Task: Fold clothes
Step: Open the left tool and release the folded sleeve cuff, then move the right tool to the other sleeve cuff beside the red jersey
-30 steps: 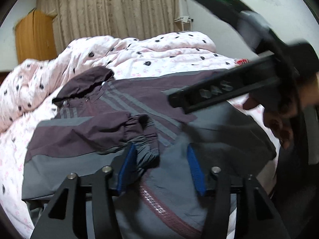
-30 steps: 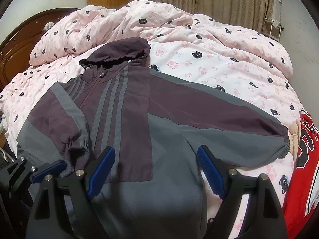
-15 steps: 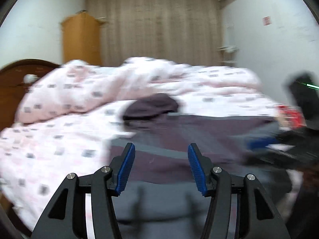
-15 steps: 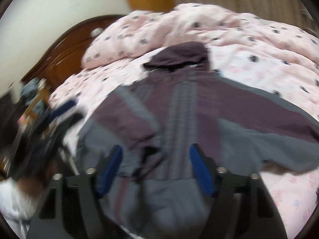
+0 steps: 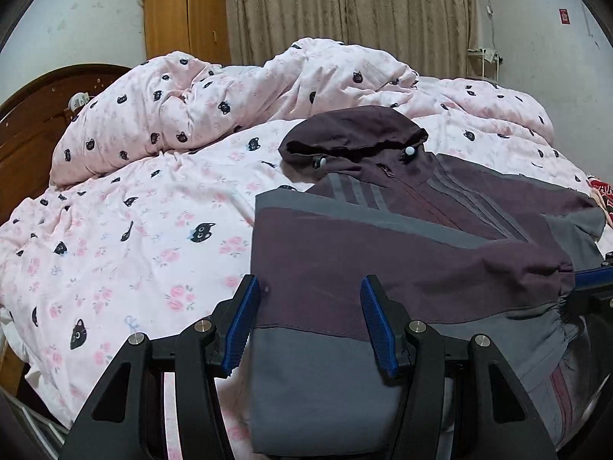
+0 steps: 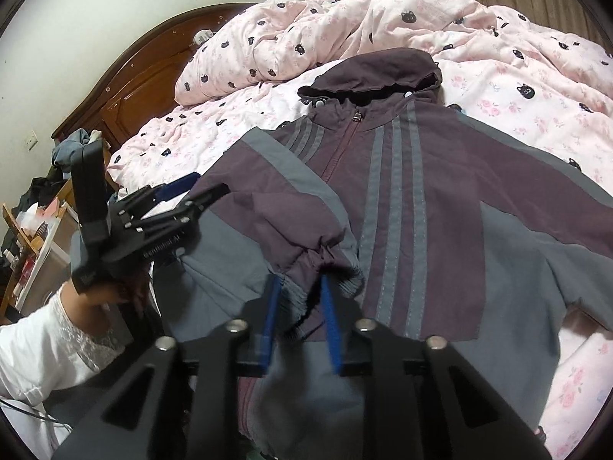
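Observation:
A purple and grey hooded jacket lies face up on the bed, hood toward the headboard; it also shows in the left wrist view. Its left sleeve is folded across the chest, cuff near the front. My right gripper is shut on that sleeve cuff. My left gripper is open and empty, just above the jacket's left side edge. It also shows at the left of the right wrist view. The jacket's other sleeve stretches out to the right.
A pink quilt with black cat prints covers the bed and is bunched up at the back. A dark wooden headboard stands at the left. Clutter and a shelf stand beside the bed. A red garment lies at the right.
My right gripper has moved left and closed on the folded sleeve's cuff. My left gripper has swung out to the jacket's left edge and stayed open.

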Demonstrator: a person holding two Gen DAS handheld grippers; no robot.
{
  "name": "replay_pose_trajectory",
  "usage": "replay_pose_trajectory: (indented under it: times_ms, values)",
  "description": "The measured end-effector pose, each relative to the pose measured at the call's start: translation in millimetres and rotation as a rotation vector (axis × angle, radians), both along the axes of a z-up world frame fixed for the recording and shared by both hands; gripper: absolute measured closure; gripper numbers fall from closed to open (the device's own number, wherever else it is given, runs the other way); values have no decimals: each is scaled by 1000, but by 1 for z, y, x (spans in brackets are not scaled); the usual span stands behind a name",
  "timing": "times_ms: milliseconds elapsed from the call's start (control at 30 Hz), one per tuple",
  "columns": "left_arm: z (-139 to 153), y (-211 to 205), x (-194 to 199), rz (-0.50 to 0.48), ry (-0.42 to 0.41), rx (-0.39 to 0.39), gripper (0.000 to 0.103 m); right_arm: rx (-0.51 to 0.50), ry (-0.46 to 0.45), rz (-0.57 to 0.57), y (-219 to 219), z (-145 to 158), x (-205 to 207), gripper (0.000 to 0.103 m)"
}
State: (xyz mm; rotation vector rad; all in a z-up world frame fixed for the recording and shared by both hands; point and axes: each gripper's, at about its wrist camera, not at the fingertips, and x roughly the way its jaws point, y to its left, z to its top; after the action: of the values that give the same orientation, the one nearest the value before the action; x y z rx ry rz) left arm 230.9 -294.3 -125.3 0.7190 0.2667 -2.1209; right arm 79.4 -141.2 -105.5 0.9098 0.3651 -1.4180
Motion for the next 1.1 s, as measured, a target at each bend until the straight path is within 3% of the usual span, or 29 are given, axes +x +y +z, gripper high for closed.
replay_pose_trajectory:
  times_ms: [100,233,500,667,733,833,900,1000,1067,1100]
  values:
    - [-4,-4,2,1,24,30,53,8,-3,2,-1,-1,0,87]
    - [-5,-7,6,8,47,50,53,35,-5,4,0,-3,-2,96]
    - [-8,2,-1,-21,8,10,53,89,-10,8,2,-8,-8,98]
    - [9,31,-6,-150,84,-37,53,103,-11,12,2,-9,-11,97]
    - [6,44,-15,-203,57,-41,53,99,-12,13,2,-9,-11,97]
    - [-16,47,-31,-215,-30,14,53,99,-15,11,3,-9,-12,96]
    - [-18,47,-31,-214,-26,17,52,105,-4,13,4,-7,-12,95]
    - [-17,47,-30,-215,-9,13,52,103,18,-15,13,0,-19,83]
    - [-15,48,-29,-212,-8,4,52,92,29,-56,21,7,-28,59]
    - [-14,48,-28,-210,-8,-1,52,76,34,-92,29,13,-37,55]
